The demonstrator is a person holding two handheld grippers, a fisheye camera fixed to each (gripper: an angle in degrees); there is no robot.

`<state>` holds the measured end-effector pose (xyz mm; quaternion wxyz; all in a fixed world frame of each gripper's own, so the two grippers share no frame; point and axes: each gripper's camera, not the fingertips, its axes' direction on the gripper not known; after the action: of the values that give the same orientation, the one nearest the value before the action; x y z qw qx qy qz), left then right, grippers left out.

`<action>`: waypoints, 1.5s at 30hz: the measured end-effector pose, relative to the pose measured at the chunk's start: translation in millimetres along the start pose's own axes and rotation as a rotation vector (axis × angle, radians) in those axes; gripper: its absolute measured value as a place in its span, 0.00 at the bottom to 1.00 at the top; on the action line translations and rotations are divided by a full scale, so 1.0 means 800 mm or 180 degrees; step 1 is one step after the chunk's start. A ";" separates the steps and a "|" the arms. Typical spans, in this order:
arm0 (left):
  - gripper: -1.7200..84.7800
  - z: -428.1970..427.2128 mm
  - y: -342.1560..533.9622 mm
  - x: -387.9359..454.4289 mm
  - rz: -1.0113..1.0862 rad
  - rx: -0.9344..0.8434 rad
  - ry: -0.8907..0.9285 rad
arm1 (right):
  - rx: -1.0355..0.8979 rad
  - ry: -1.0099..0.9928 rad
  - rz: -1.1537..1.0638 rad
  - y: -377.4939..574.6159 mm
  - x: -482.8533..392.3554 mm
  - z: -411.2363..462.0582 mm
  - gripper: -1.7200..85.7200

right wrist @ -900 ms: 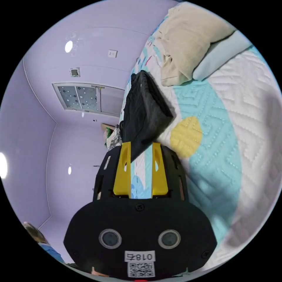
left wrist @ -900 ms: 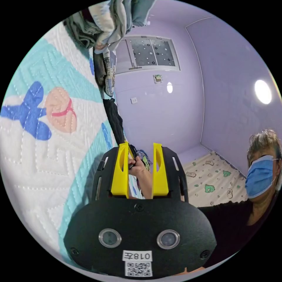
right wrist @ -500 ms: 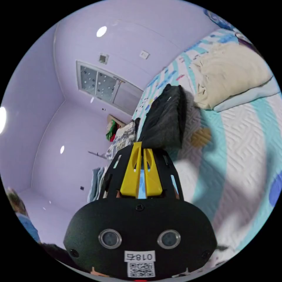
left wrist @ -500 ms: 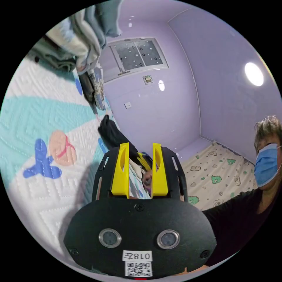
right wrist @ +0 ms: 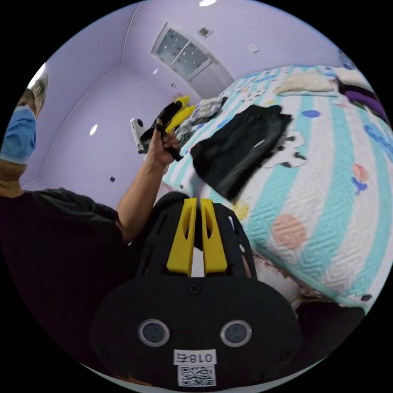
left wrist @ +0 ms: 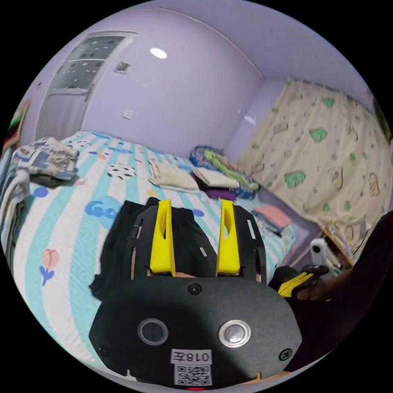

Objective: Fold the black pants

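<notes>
The black pants (left wrist: 116, 241) lie folded on the striped quilt (left wrist: 61, 229), partly hidden behind my left gripper (left wrist: 195, 202). Its yellow jaws stand open above the pants with nothing between them. In the right gripper view the pants (right wrist: 239, 145) rest flat on the bed, well beyond my right gripper (right wrist: 195, 200), whose jaws are shut on nothing. A hand holds the left gripper (right wrist: 184, 110) raised beside the bed. The right gripper (left wrist: 297, 282) appears at the lower right of the left gripper view, off the bed's edge.
Folded clothes sit along the far side of the bed: a cream stack (left wrist: 170, 178), a purple one (left wrist: 219, 192) and a patterned pile (left wrist: 47, 159). A printed curtain (left wrist: 327, 163) hangs on the right. The person's dark sleeve (right wrist: 61, 229) fills the left of the right gripper view.
Both cameras have swung and pulled back from the bed. The pants, earlier standing up at the right jaws, now lie flat on the quilt. The right jaws went from open to shut.
</notes>
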<state>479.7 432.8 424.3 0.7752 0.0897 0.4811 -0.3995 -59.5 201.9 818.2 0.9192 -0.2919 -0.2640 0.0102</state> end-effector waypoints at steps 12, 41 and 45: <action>0.10 0.289 -0.026 0.066 0.0013 -0.1509 -0.1688 | 0.1057 0.0262 0.0367 0.115 0.047 -0.153 0.02; 0.07 -0.533 0.620 -0.079 -0.2421 0.2144 0.0789 | -0.0190 0.0941 -0.2066 -0.040 -0.189 0.082 0.14; 0.06 -0.545 0.626 -0.066 -0.2114 0.1833 0.0990 | -0.0930 0.1163 -0.2395 -0.060 -0.198 0.131 0.15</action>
<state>527.8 1021.7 117.7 0.4675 0.2013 0.4637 -0.7251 -253.8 190.6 840.8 0.8396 -0.2993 -0.1838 -0.4143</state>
